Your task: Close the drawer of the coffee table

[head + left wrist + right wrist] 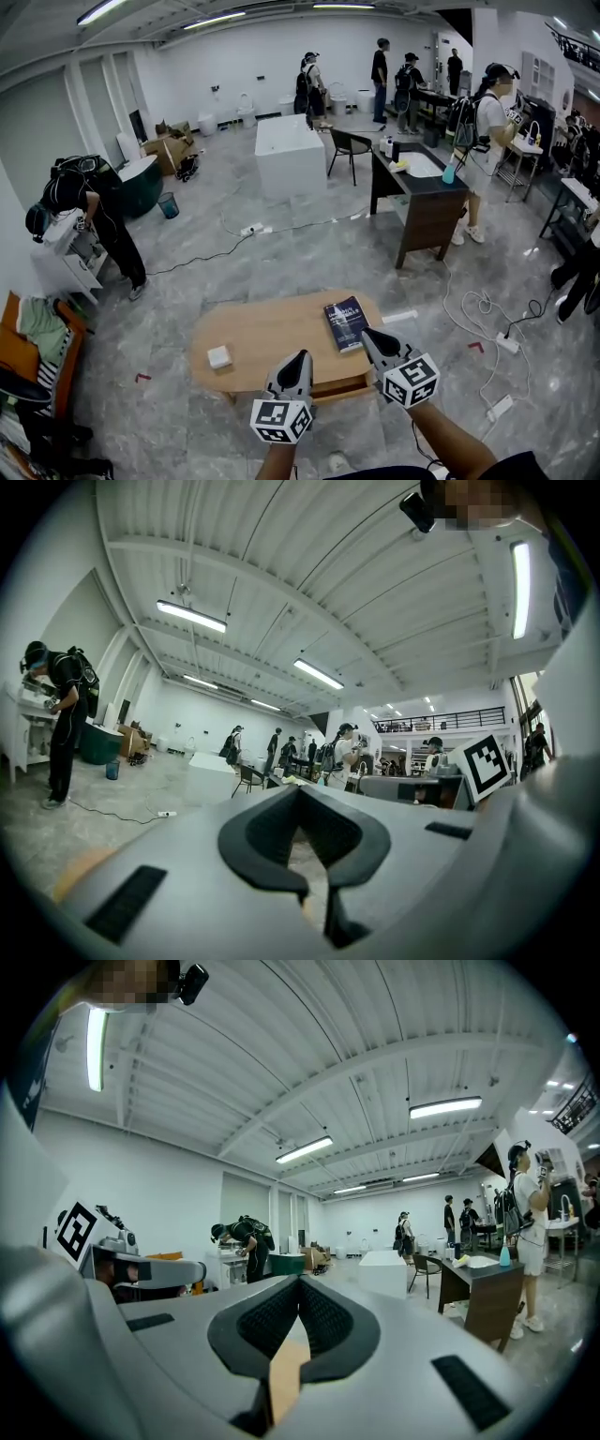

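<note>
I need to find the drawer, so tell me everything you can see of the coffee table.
The coffee table is a low oval of light wood with rounded edges, standing on the grey marbled floor. In the head view, a dark blue book lies flat near its right end and a small white block sits near its left end. On the near side, its drawer looks pulled out a little.

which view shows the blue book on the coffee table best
The head view: the blue book lies flat on the right part of the coffee table, fully visible from above. The left gripper view and the right gripper view aim out over the table top and show none of the book.
</note>
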